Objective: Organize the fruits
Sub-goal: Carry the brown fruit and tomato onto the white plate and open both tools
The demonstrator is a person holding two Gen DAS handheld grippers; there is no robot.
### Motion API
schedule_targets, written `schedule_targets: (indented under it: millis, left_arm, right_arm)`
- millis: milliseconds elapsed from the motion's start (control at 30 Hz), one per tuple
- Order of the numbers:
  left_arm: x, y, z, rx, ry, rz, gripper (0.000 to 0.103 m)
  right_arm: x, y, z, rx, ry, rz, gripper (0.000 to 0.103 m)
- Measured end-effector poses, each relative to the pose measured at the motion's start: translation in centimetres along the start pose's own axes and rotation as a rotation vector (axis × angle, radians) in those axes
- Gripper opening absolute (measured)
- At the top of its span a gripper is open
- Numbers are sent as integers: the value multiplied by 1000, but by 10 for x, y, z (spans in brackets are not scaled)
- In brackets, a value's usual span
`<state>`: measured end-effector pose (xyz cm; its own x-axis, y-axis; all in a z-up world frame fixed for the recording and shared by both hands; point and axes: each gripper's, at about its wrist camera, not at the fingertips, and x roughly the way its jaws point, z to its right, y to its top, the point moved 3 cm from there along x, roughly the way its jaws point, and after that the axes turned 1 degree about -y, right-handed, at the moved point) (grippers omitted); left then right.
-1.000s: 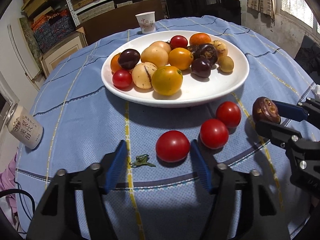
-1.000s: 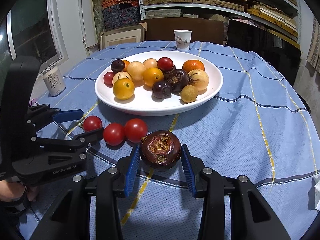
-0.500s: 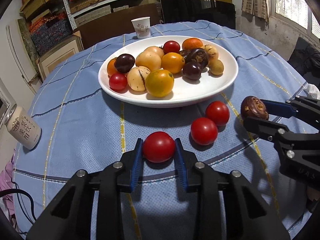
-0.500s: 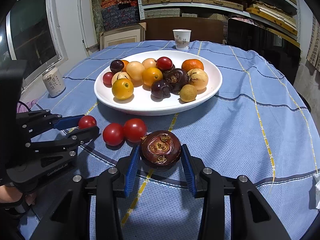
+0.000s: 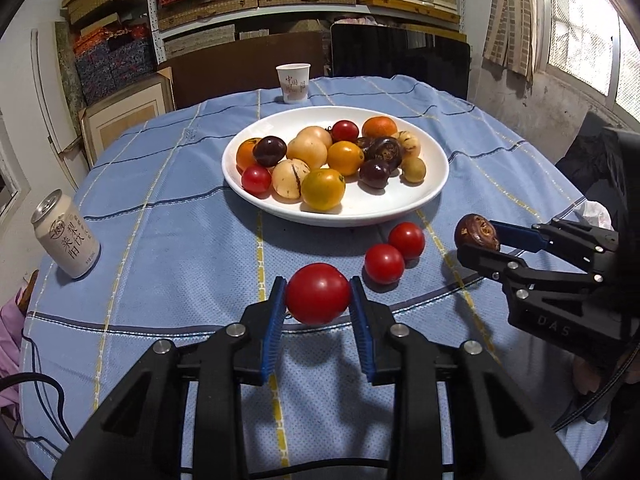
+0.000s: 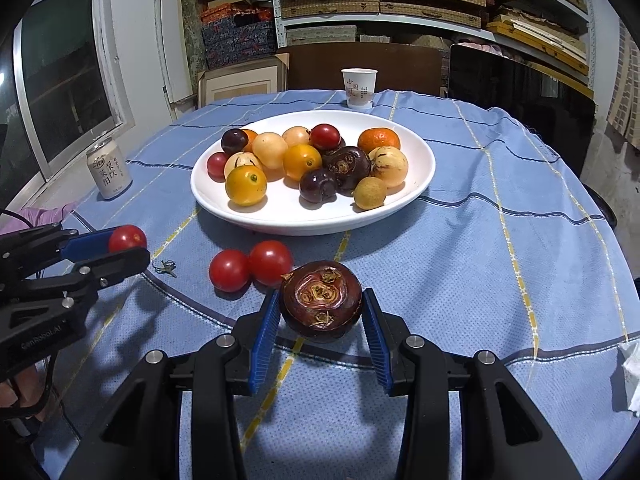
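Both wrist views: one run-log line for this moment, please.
left gripper: shut on round red tomato | right gripper: shut on dark brown water chestnut | white plate: fruit piled

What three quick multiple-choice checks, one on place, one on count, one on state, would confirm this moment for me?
1. Where is the drink can?
A. On the plate
B. On the cloth, left of the white plate
C. In the right tongs

2. How many red tomatoes lie loose on the cloth?
A. Two
B. Four
C. None

3. What do the left tongs hold?
A. Nothing
B. The paper cup
C. A red tomato

Answers: 1 B, the can stands alone by the table's left edge. 2 A, a touching pair sits near the plate's front rim. 3 C, both blue pads press the tomato's sides.
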<state>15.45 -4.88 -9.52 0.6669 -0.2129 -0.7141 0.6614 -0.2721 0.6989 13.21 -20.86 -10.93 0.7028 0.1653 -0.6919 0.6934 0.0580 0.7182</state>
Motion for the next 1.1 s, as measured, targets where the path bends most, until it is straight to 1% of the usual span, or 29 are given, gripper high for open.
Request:
schedule_targets:
  millis: [233,433,567,700,767,900,1033,1100]
  left_arm:
    - [-18,-4,-1,-14,-12,23,31]
    - [-41,-3,-2,-20,-26,58,31]
    - [-59,2,-4,-22,-39,89,31]
    - [-75,13,-8,-26,-56,115,31]
    - [-79,21,-8,-20,-61,123,31]
    - [-74,52,-8,-6,-74,117,31]
    - [-55,94,-10,-1,-61,115,32]
    - [-44,114,-11,-4,-55,115,32]
  right_arm:
    - [-17,-8,3,14,-11,8,42]
    - [-32,-15,3,-3,-27,14,42]
    - [-43,-20,3,-17,-28,16,42]
    - [-53,-16,8,-9,-19,27,42]
    - [-59,-6,14,-1,-15,44,42]
    - [-67,27,20,-20,-32,84,42]
    - [-66,78,19,-74,-30,127,42]
    - [-61,98,21,-85,-29,133,42]
